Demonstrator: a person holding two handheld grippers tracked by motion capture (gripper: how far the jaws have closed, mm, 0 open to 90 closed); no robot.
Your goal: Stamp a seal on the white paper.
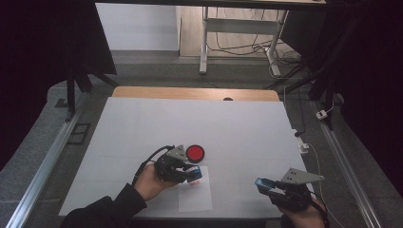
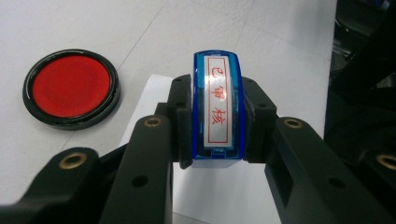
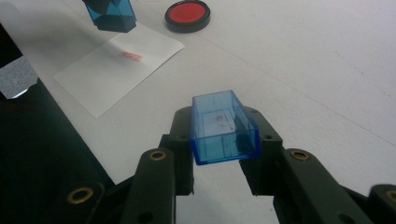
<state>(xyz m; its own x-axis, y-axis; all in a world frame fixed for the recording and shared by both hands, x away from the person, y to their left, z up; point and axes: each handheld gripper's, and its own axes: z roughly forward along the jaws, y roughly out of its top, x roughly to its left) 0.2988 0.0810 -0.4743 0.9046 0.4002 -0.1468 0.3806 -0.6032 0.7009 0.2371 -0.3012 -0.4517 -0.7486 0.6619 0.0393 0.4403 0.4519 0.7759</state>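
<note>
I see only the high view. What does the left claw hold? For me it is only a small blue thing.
Observer: The left claw is shut on a blue stamp with red characters on its label.
Operator: Is the paper already stamped?
Observer: Yes, the paper has a small red mark.
Operator: And the right claw?
Observer: The right claw grips a clear blue cap, hollow side facing up.

High view: fixed above the near edge, facing forward and down over the whole counter (image 1: 142,123); far off.
Left gripper view: low, close, along its own fingers (image 2: 184,121) toward the ink pad (image 2: 70,87).
Right gripper view: low, close, along its own fingers (image 3: 180,135).
Shared: ink pad (image 1: 195,153) (image 3: 187,15) and paper sheet (image 1: 196,197) (image 3: 112,70), seen by the high and right gripper views.
</note>
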